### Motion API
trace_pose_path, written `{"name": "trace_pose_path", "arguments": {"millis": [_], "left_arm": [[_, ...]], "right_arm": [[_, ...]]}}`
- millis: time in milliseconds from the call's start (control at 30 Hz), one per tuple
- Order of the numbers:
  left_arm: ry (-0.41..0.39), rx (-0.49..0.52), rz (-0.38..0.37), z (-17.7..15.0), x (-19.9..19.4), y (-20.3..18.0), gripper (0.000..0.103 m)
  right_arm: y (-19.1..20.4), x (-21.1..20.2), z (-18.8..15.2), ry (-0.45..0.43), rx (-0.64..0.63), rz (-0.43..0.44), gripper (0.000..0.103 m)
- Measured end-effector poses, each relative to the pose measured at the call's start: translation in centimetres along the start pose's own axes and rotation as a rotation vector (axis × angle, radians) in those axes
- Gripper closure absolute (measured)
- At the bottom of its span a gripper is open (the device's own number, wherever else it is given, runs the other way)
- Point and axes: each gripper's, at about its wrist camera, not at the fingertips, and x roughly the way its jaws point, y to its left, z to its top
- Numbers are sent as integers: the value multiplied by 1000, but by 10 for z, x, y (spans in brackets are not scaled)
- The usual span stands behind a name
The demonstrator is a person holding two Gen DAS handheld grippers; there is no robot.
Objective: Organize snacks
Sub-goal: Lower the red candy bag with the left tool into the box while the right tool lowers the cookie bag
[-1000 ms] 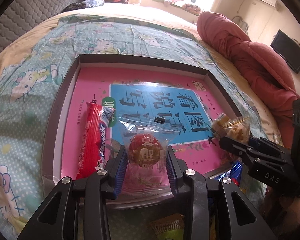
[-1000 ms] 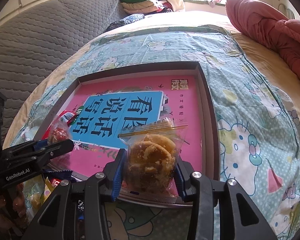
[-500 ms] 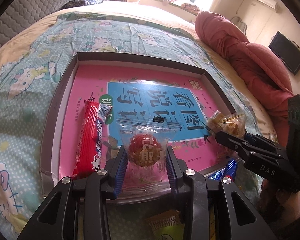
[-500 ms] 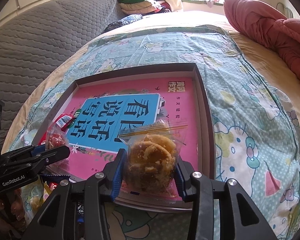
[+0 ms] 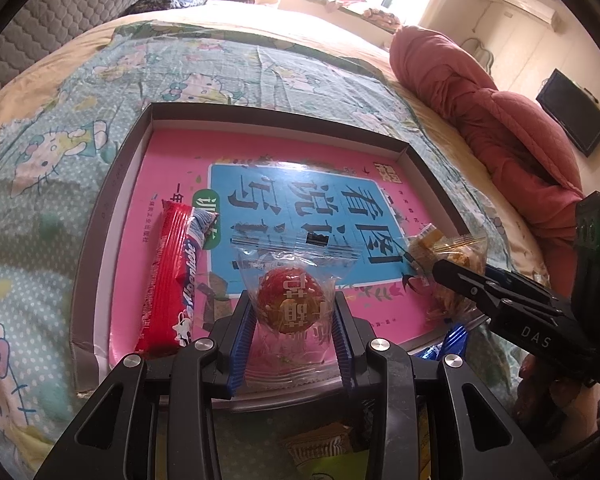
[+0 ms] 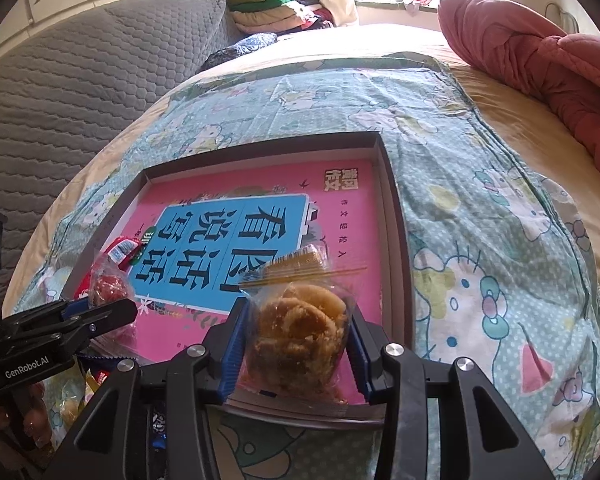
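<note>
My left gripper (image 5: 290, 312) is shut on a clear-wrapped red round pastry (image 5: 290, 306), held over the near edge of a shallow grey box (image 5: 100, 208) lined with a pink and blue book cover. A red wafer bar (image 5: 168, 280) lies in the box to the left of it. My right gripper (image 6: 298, 336) is shut on a clear bag of golden cookies (image 6: 300, 332), over the box's near right part (image 6: 396, 216). Each gripper shows in the other's view: the right one (image 5: 444, 270) with its cookie bag (image 5: 452, 256), the left one (image 6: 112, 308) with the red pastry (image 6: 108, 288).
The box rests on a cartoon-print blanket (image 5: 60, 152) spread over a bed. A red quilt (image 5: 500, 120) is bunched at the right. More snack packets (image 5: 324, 448) lie below the box's near edge, and others (image 6: 80, 396) at the lower left. A grey padded headboard (image 6: 80, 92) stands behind.
</note>
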Motion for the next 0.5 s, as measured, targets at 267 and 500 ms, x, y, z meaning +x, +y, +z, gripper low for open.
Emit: {"name": "trace_pose_path", "arguments": {"millis": [267, 500], "left_arm": [[1, -7, -2, 0, 1, 0, 65], [2, -8, 10, 1, 0, 0, 65]], "right_arm": [[-6, -7, 3, -21, 22, 1, 57], [-10, -11, 5, -29, 33, 6, 57]]}}
